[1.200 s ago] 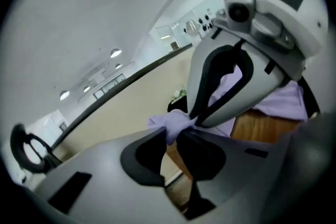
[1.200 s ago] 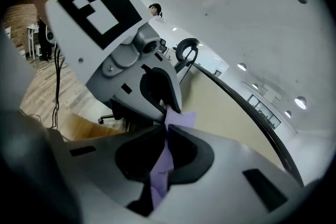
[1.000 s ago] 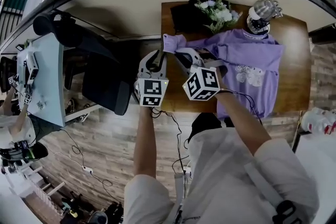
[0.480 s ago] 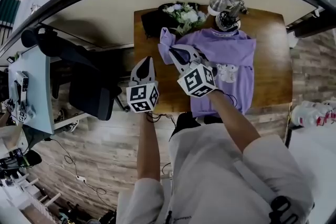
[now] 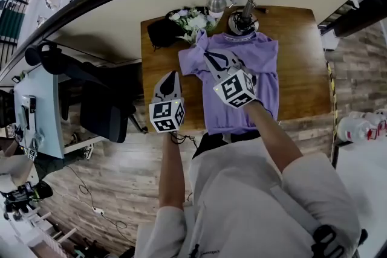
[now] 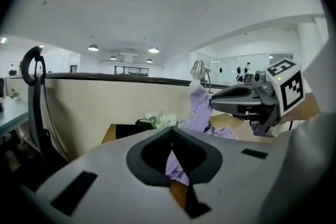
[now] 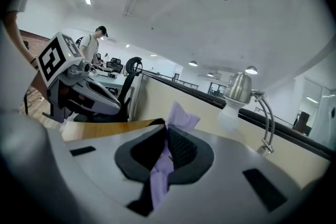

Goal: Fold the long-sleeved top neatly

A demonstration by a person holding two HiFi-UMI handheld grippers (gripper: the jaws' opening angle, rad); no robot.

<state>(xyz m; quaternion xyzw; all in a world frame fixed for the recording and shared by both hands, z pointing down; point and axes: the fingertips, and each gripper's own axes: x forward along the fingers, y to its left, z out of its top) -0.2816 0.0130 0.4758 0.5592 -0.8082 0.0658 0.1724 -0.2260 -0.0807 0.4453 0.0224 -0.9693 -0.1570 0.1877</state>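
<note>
Head view: a lilac long-sleeved fabric top [image 5: 266, 75] lies flat on the brown wooden table [image 5: 302, 69], its collar toward the table's far edge. The right gripper [image 5: 211, 57] is above the table over the top's chest, with jaws clamped on a raised lilac sleeve [image 7: 181, 115], a pinch that only its own view shows. The left gripper [image 5: 170, 77] has its jaws together on nothing, over the table's left part, just beside the top.

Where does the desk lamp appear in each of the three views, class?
Head view: desk lamp, top centre.
Left gripper view: desk lamp, right of centre, above the purple top's lifted sleeve.
Right gripper view: desk lamp, right of centre.
Shared landmark: the purple top.
</note>
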